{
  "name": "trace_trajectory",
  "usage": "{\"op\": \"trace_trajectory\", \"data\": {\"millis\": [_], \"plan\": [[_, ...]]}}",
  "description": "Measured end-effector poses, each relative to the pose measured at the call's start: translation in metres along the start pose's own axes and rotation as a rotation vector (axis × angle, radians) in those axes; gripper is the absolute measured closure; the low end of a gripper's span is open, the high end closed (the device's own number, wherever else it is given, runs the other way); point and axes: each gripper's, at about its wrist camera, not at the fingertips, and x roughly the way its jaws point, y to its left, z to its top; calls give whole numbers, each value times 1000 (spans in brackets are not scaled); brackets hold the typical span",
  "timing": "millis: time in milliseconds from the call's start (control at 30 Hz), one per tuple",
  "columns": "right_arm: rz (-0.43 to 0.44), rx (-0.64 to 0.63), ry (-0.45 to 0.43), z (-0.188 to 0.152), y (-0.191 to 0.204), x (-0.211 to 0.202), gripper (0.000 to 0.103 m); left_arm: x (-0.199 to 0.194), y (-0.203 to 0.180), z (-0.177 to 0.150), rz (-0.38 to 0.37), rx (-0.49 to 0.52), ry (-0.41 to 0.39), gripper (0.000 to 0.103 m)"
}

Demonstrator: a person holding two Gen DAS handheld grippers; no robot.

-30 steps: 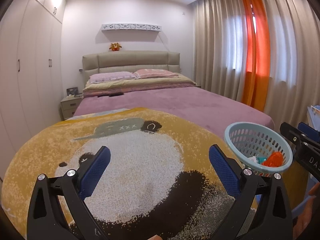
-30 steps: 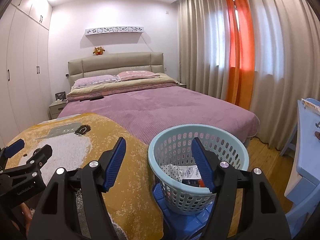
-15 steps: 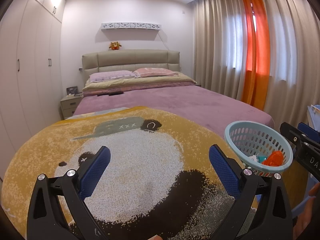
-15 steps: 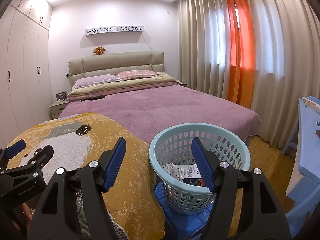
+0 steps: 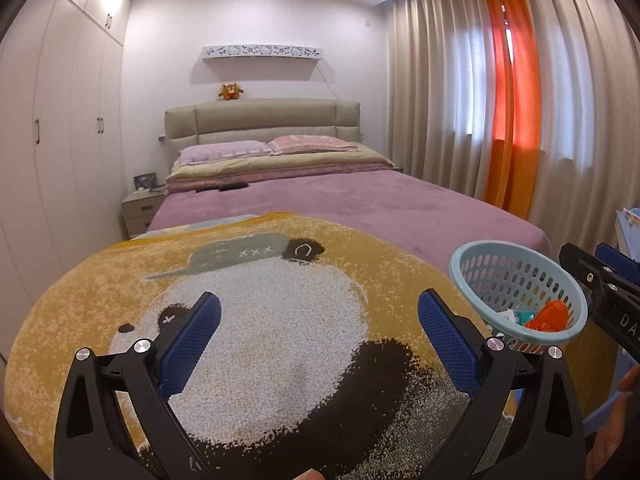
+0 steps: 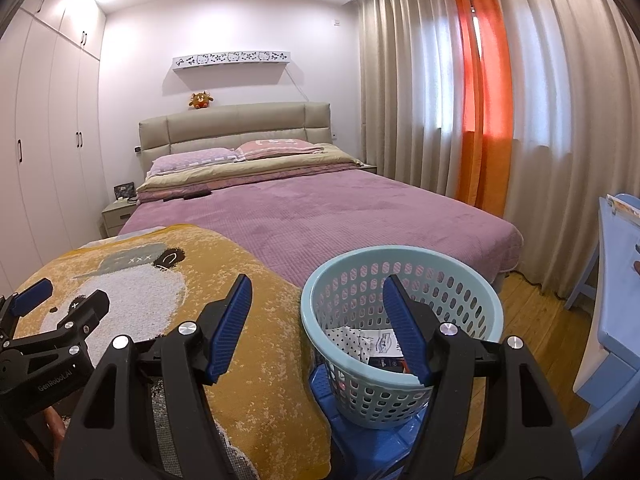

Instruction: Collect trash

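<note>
A light-blue perforated basket (image 6: 452, 280) (image 5: 516, 264) stands on a blue stool (image 6: 384, 436) beside the bed's foot, holding several pieces of trash: white and dark wrappers (image 6: 372, 344) and an orange crumpled piece (image 5: 550, 316). My right gripper (image 6: 318, 300) is open with empty jaws, held just in front of the basket's near rim. My left gripper (image 5: 320, 312) is open and empty above the yellow panda blanket (image 5: 260, 320). Each gripper shows at the edge of the other's view.
A bed with a purple cover (image 6: 320, 216) fills the middle, pillows and a beige headboard behind. White wardrobes (image 5: 52, 140) line the left wall, with a nightstand (image 5: 140, 212) by them. Curtains (image 6: 480, 120) hang right. A blue table (image 6: 616, 280) stands at the right over wood floor.
</note>
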Motion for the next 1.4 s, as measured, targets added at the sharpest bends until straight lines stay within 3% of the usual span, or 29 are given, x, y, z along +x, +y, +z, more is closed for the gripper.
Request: {"op": "trace_trajectory", "data": {"millis": [1400], "plan": [[10,-14,12,-2,1,2,39,-6,0,4,24,25,-13,7]]}}
